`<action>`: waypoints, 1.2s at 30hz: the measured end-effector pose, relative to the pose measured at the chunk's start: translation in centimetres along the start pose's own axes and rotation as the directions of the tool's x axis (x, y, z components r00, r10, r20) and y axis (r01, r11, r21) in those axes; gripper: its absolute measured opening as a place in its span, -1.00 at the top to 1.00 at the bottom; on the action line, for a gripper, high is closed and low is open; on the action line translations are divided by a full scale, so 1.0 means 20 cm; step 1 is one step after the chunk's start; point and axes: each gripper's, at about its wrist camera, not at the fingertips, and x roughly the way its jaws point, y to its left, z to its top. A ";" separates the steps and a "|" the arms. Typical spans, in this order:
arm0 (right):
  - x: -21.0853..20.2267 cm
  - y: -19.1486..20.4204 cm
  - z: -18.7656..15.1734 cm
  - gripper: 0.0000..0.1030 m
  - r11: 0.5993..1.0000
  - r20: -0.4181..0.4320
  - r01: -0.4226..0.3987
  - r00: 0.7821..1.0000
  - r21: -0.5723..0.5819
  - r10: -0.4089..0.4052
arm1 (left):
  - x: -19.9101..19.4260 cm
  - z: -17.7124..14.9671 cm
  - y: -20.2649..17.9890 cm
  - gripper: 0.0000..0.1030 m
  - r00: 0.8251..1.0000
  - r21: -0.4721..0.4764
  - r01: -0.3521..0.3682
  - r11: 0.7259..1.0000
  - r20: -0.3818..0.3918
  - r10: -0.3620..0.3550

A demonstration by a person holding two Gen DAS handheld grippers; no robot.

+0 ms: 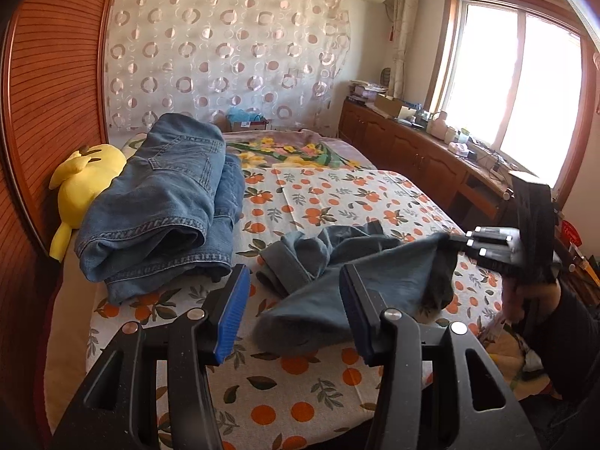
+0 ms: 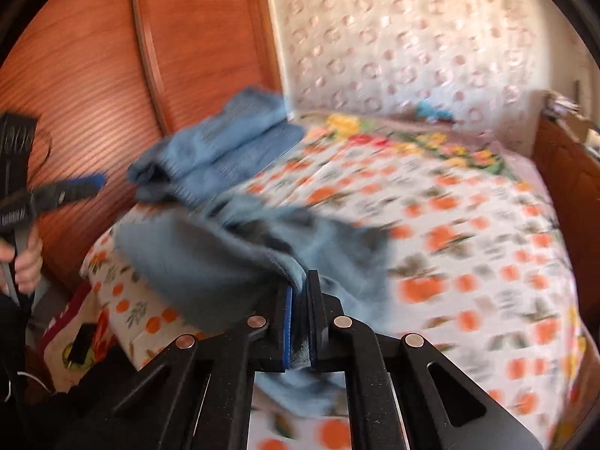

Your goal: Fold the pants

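your right gripper pinches an edge of the grey-blue pants, lifting it off the bedsheet. your left gripper hangs spread above them, empty. folded jeans beside.

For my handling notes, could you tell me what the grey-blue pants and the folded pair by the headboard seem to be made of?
Grey-blue pants: probably soft matte knit, since they drape limply with a ribbed waistband. Folded jeans: denim, with faded blue weave and contrast stitching.
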 end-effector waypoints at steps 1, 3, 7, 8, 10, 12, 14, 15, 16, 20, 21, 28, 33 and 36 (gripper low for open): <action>-0.04 -0.06 0.02 0.88 1.000 0.016 0.028 0.999 0.009 -0.028 | 0.00 0.00 -0.01 0.02 1.000 0.003 0.000 1.000 0.000 0.000; -0.10 -0.17 0.03 0.88 0.997 0.036 0.068 0.997 0.035 -0.069 | 0.02 0.01 -0.03 0.02 1.000 0.006 0.006 1.000 -0.002 -0.006; -0.18 -0.40 0.03 0.88 0.975 0.046 0.204 0.977 0.089 -0.208 | 0.07 0.01 -0.06 0.02 1.000 0.014 0.020 1.000 -0.015 -0.019; -0.17 -0.45 0.03 0.88 0.965 0.030 0.240 0.969 0.105 -0.244 | 0.08 0.01 -0.07 0.02 1.000 0.016 0.025 1.000 -0.019 -0.025; -0.14 -0.55 0.02 0.81 0.946 -0.014 0.292 0.956 0.144 -0.293 | 0.11 0.00 -0.09 0.02 0.999 0.022 0.034 0.999 -0.032 -0.034; -0.11 -0.59 0.01 0.66 0.933 -0.055 0.320 0.948 0.164 -0.315 | 0.16 -0.01 -0.11 0.02 0.998 0.026 0.044 0.999 -0.049 -0.043; -0.08 -0.59 0.01 0.60 0.933 -0.055 0.323 0.946 0.158 -0.319 | 0.19 -0.02 -0.13 0.02 0.997 0.028 0.048 0.998 -0.063 -0.046; -0.08 -0.57 0.02 0.55 0.932 -0.050 0.327 0.945 0.156 -0.323 | 0.21 -0.02 -0.14 0.02 0.996 0.028 0.050 0.998 -0.070 -0.048; -0.08 -0.55 0.01 0.46 0.928 -0.045 0.338 0.941 0.157 -0.335 | 0.23 -0.03 -0.15 0.02 0.996 0.029 0.053 0.998 -0.078 -0.051; -0.16 -0.47 -0.01 0.28 0.927 -0.013 0.342 0.939 0.152 -0.344 | 0.26 -0.04 -0.17 0.02 0.994 0.032 0.057 0.998 -0.090 -0.054; -0.17 -0.45 -0.01 0.26 0.926 -0.005 0.350 0.936 0.144 -0.353 | 0.27 -0.04 -0.17 0.02 0.994 0.031 0.060 0.998 -0.090 -0.057; -0.27 -0.37 -0.08 0.14 0.927 -0.004 0.351 0.935 0.136 -0.354 | 0.27 -0.05 -0.19 0.02 0.995 0.032 0.062 0.998 -0.084 -0.059; -0.33 -0.39 -0.11 0.14 0.948 -0.055 0.292 0.956 0.130 -0.287 | 0.27 -0.05 -0.19 0.02 0.994 0.029 0.063 0.998 -0.088 -0.060; -0.39 -0.38 -0.12 0.14 0.953 -0.070 0.277 0.960 0.126 -0.270 | 0.27 -0.06 -0.21 0.02 0.994 0.032 0.064 0.997 -0.089 -0.061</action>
